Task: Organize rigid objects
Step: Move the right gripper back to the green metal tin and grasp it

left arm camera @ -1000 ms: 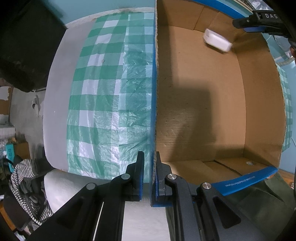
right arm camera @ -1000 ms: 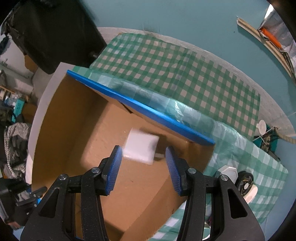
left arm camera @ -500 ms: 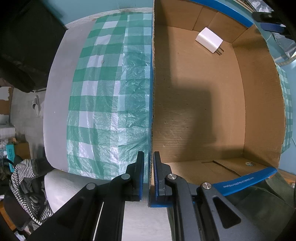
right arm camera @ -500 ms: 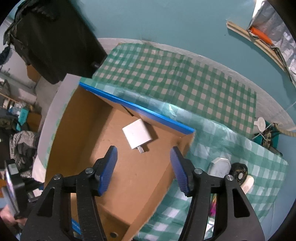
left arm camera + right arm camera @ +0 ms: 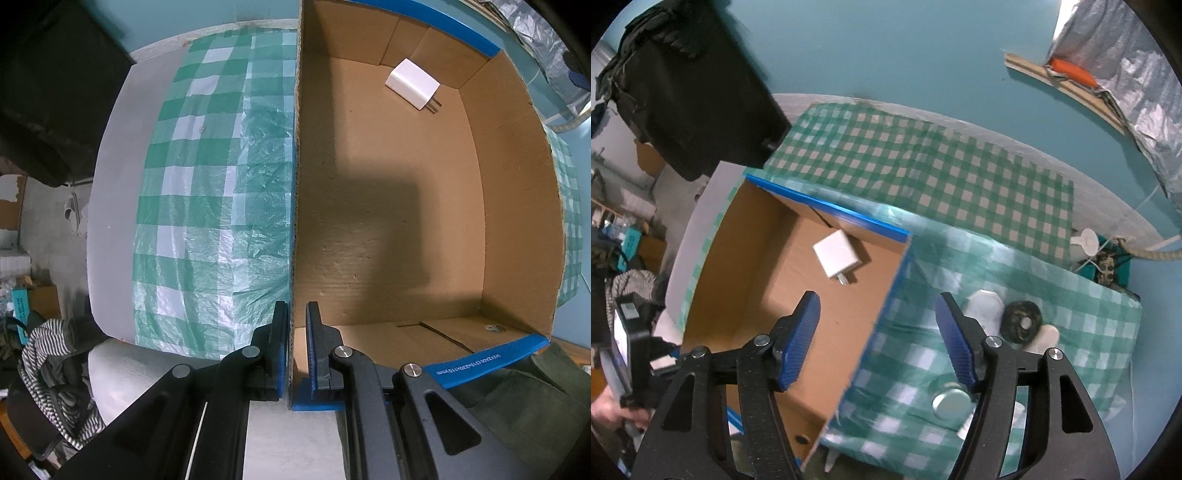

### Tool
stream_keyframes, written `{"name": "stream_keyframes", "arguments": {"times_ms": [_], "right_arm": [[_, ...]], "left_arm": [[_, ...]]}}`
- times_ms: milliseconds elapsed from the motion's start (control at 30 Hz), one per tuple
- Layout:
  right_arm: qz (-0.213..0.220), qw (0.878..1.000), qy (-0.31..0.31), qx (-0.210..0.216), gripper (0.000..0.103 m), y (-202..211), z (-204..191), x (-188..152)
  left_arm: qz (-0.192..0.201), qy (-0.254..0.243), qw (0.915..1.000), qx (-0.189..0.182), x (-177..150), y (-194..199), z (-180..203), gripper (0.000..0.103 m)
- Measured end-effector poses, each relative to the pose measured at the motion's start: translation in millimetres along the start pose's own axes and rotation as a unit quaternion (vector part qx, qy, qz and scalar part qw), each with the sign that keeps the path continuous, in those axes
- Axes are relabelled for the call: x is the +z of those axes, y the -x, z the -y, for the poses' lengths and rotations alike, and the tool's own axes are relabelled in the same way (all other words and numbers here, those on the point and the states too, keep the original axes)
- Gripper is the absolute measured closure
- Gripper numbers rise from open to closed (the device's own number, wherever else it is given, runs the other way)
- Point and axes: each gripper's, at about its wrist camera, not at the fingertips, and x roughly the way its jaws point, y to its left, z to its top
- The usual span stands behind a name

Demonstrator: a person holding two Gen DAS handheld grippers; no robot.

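One item, the white charger point(image 5: 837, 257), lies in the far corner of the cardboard box point(image 5: 388, 206), so that drop looks done. The left claw point(image 5: 296, 332) is clenched on the box's side wall, steadying it. The right claw point(image 5: 878, 334), empty, has just been opening above the box; next it likely goes for the things on the checked desk point(image 5: 923, 177): a dark ring point(image 5: 1022, 324) or round tin point(image 5: 951, 404).

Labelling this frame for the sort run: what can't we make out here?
- Items on the checked cloth right of the cardboard box, right wrist view: the right gripper finger covers part of the white piece; motion blur leaves the dark ring and round metal lid unidentifiable.
- Print on the box's blue tape, left wrist view: too small.
- Box wall under the left gripper: pads hide it.
- White charger: markings too small.
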Motion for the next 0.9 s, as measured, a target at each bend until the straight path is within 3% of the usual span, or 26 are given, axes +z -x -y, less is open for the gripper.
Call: {"name": "stream_keyframes", "arguments": {"times_ms": [467, 900], "right_arm": [[-0.022, 0.998, -0.051, -0.021, 0.033, 3, 49, -52], [-0.069, 0.994, -0.086, -0.025, 0.033, -60, 80, -109]], "left_arm": [[0.004, 0.001, 1.0000, 0.004, -3, 4, 3, 0.094], [0.008, -0.001, 0.9999, 0.009, -5, 6, 4, 0.096]]}}
